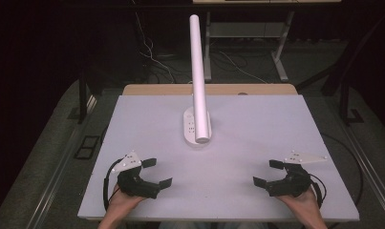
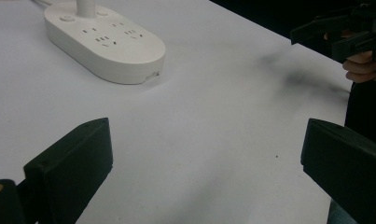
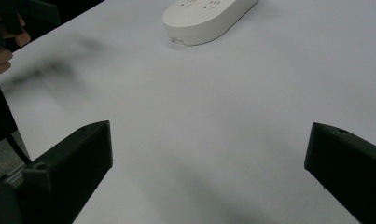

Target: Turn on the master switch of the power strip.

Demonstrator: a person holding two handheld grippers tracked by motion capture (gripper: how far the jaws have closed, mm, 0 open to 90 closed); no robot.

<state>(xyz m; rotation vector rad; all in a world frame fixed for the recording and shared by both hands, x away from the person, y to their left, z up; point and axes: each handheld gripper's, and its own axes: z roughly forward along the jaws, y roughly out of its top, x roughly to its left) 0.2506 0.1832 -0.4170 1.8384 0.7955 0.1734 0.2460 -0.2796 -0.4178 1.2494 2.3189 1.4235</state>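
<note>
Left gripper (image 1: 159, 172) and right gripper (image 1: 265, 172) rest low near the table (image 1: 257, 124) edge, angled inward, jaws wide, empty

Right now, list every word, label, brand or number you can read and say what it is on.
None can be read.
Power strip: only socket holes and a round button show; no print can be made out.
White tube: plain.
Table: plain.
Left tongs, right tongs: no markings legible.

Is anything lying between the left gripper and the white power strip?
No. The high view shows bare table top between the left gripper and the power strip; the left gripper view agrees.
</note>
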